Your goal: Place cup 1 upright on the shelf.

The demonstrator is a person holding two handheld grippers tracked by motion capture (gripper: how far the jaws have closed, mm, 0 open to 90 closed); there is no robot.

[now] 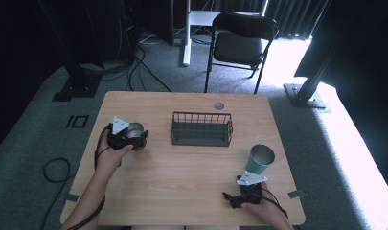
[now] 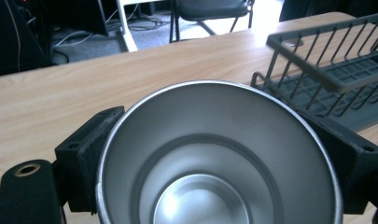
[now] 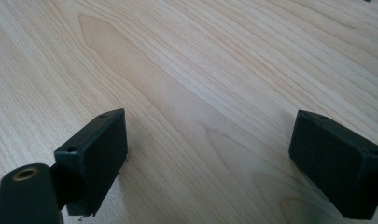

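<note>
A silver steel cup point(image 1: 135, 130) stands on the left part of the wooden table point(image 1: 182, 187), and my left gripper point(image 1: 129, 136) is shut on it. In the left gripper view the cup's open mouth point(image 2: 210, 158) sits between the two black jaws, which press on either side of its rim. A teal cup with a steel inside point(image 1: 259, 160) stands upright at the front right. My right gripper point(image 1: 232, 197) lies just in front of it, near the table's front edge, open and apart from it. In the right gripper view, bare wood lies between the fingers of the right gripper point(image 3: 210, 149).
A dark wire basket point(image 1: 201, 128) stands at the table's middle, just right of the steel cup; its near corner point(image 2: 317, 74) is close by in the left gripper view. A round cable hole point(image 1: 219, 106) sits near the back edge. A black chair point(image 1: 239, 43) stands beyond the table.
</note>
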